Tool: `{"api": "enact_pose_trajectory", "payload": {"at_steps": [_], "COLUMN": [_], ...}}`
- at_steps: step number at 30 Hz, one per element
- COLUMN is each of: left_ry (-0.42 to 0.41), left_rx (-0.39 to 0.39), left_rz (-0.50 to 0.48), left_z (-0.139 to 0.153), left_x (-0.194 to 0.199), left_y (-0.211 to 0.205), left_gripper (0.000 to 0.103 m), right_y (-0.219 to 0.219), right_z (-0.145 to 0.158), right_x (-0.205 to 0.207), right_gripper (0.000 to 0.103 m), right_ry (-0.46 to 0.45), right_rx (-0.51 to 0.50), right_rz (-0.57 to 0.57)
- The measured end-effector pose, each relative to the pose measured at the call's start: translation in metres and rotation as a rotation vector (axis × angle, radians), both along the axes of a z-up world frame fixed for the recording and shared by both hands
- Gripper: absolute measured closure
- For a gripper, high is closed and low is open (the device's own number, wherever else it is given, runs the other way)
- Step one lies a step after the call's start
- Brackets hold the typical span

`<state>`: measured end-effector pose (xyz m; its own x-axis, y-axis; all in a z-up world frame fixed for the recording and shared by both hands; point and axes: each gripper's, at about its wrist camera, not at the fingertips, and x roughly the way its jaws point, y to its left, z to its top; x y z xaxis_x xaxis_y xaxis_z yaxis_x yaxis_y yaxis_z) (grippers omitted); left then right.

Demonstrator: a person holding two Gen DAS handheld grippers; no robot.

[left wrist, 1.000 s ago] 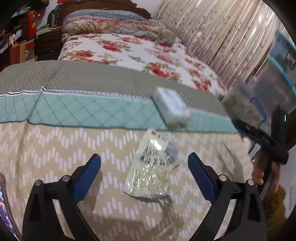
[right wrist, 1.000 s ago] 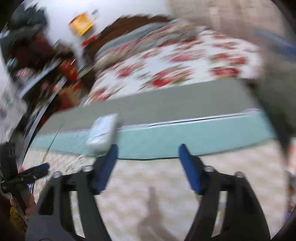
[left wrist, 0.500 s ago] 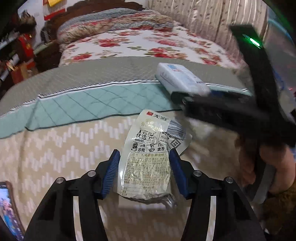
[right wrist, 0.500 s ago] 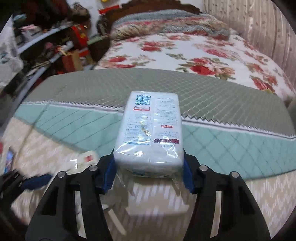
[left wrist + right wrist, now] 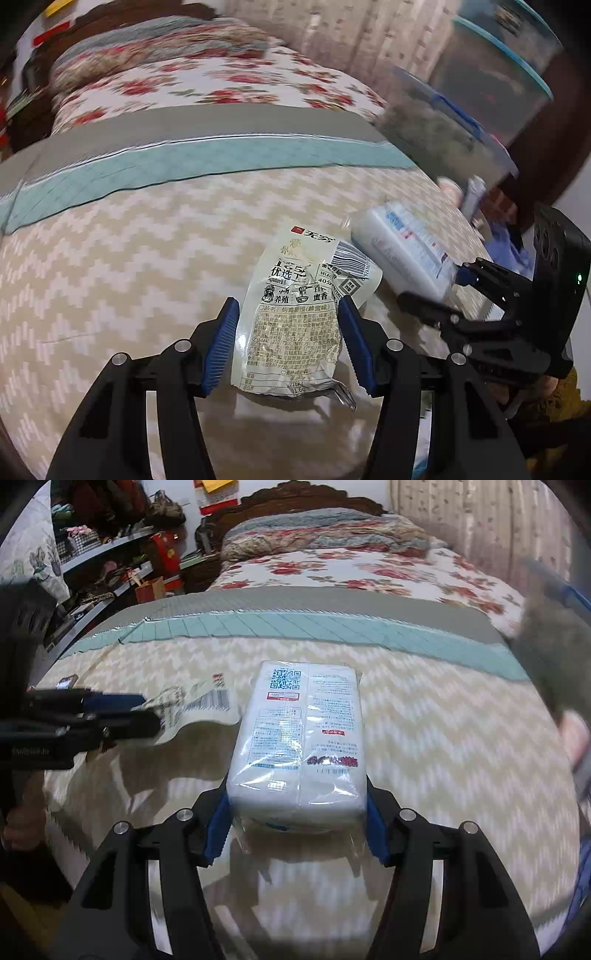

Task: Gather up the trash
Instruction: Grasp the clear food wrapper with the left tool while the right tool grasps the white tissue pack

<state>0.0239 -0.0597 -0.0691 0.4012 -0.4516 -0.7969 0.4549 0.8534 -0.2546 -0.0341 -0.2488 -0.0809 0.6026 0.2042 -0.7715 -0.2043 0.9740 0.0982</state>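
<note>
Left wrist view: my left gripper (image 5: 288,343) pinches the food wrapper (image 5: 295,321) above the chevron bedspread (image 5: 122,266). Right wrist view: my right gripper (image 5: 297,830) clamps the white tissue pack (image 5: 299,746) over the same bedspread, wrapper just left.

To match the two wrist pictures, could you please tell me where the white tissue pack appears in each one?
Left wrist view: the white tissue pack lies right of centre, clamped in the right gripper, beside the snack wrapper.
Right wrist view: it fills the centre, between that gripper's blue pads.
Shared landmark: the teal quilt band across the bed.
</note>
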Motion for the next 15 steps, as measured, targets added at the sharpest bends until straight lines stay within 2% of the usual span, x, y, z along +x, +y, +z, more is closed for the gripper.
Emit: {"api": "enact_pose_trajectory", "payload": {"at_steps": [5, 7, 9, 12, 15], "left_ry": [-0.015, -0.003, 0.004, 0.007, 0.013], "left_rx": [0.065, 0.099, 0.106, 0.114, 0.129], "left_rz": [-0.052, -0.039, -0.019, 0.011, -0.004], "left_z": [-0.005, -0.01, -0.011, -0.01, -0.013], "left_x": [-0.01, -0.01, -0.01, -0.01, -0.015], "left_y": [-0.031, -0.036, -0.034, -0.03, -0.033], "left_gripper": [0.047, 0.031, 0.028, 0.017, 0.015], "right_y": [-0.011, -0.017, -0.022, -0.024, -0.022], "right_z": [-0.011, -0.013, -0.014, -0.017, -0.017], "right_x": [-0.025, -0.029, -0.035, -0.037, -0.037], "right_gripper": [0.035, 0.021, 0.019, 0.017, 0.017], "right_ry": [0.0, -0.009, -0.01, -0.012, -0.022], "right_rx": [-0.026, -0.021, 0.016, 0.034, 0.027], "right_rz": [-0.05, -0.073, -0.088, -0.094, -0.083]}}
